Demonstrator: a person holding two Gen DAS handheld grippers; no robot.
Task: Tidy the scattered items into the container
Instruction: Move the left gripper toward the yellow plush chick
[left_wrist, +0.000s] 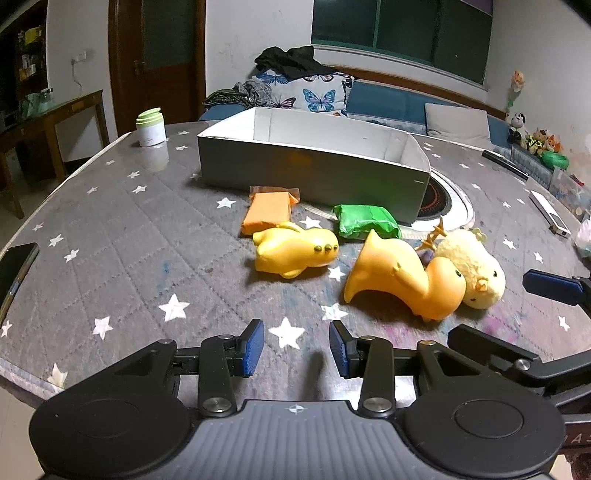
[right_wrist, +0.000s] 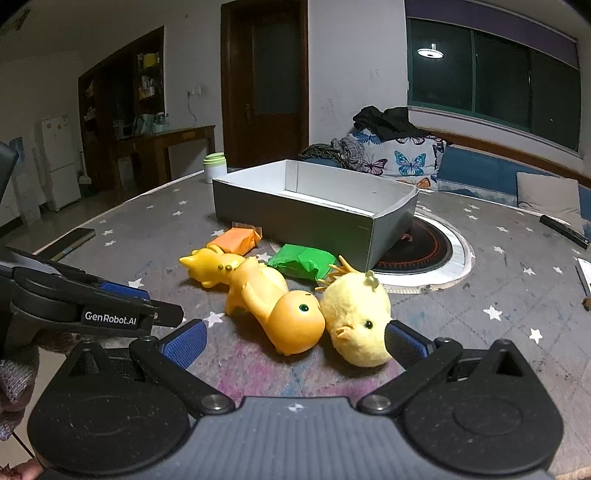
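Box interior mostly hidden behind its near wall. On the table: two rubber toys, one plush chick, two packets. Left gripper and right gripper both gape, holding nothing.

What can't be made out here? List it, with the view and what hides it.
- Floor of the grey box: left wrist view, near wall hides it; right wrist view shows only a strip.
- Plush chick: left wrist view, the orange toy covers part.
- Phone: left wrist view, cut off by the edge.
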